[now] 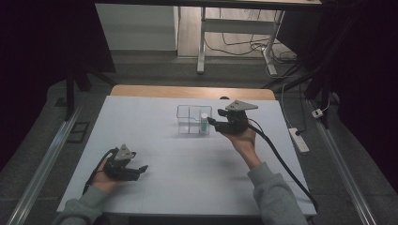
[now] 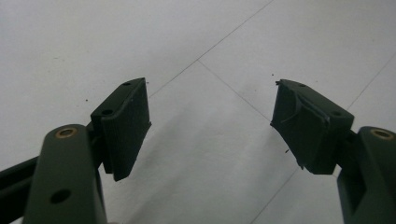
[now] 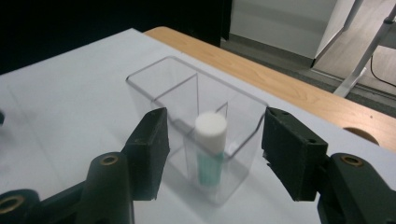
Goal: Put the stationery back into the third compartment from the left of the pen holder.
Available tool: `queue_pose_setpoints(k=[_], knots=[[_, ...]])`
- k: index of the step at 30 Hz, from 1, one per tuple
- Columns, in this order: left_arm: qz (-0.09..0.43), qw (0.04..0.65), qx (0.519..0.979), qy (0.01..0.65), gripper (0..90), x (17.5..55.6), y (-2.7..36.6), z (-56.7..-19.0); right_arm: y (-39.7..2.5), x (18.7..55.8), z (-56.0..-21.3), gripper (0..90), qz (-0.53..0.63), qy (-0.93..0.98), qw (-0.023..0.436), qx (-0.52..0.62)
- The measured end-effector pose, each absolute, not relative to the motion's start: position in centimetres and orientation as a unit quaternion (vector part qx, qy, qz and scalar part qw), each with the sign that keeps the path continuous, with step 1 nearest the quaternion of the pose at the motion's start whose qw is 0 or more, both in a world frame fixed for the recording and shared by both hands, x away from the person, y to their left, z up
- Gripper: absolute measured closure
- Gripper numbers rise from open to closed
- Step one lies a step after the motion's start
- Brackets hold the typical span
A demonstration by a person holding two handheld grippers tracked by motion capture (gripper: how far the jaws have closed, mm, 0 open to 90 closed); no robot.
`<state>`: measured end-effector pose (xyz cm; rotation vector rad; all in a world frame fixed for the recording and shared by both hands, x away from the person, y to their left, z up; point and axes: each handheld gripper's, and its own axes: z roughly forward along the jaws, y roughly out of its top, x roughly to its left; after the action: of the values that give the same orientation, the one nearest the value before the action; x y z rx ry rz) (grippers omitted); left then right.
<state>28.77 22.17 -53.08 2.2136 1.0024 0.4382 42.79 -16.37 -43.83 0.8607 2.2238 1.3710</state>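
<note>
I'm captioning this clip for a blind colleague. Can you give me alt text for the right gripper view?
A clear plastic organizer box with dividers holds a small upright tube, white-capped with a green body, in its nearest compartment. The open right gripper frames it from the front, jaws apart and touching nothing, above a white table.

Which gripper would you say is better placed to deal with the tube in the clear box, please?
The right. The right gripper is open beside the clear box, jaws pointing at the white-capped tube standing in its near compartment. The left gripper is open too, but it rests low on the table, far from the box.
</note>
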Motion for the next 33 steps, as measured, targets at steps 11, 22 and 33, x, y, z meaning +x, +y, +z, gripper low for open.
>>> queue_pose_setpoints(k=[11, 22, 33], knots=[[0.163, 0.335, 0.844, 0.385, 27.1, 28.8, 22.3, -53.1, -20.2, 37.9, -46.2, 40.1, 0.471, 0.809, 0.178, 0.304], [0.165, 0.335, 0.843, 0.386, 27.1, 28.8, 22.3, -53.0, -24.5, 34.3, -48.3, 39.3, 0.449, 0.817, 0.182, 0.313], [0.153, 0.358, 0.835, 0.388, 27.2, 28.7, 22.4, -52.7, -28.0, 33.1, -49.9, 38.5, 0.441, 0.811, 0.186, 0.336]])
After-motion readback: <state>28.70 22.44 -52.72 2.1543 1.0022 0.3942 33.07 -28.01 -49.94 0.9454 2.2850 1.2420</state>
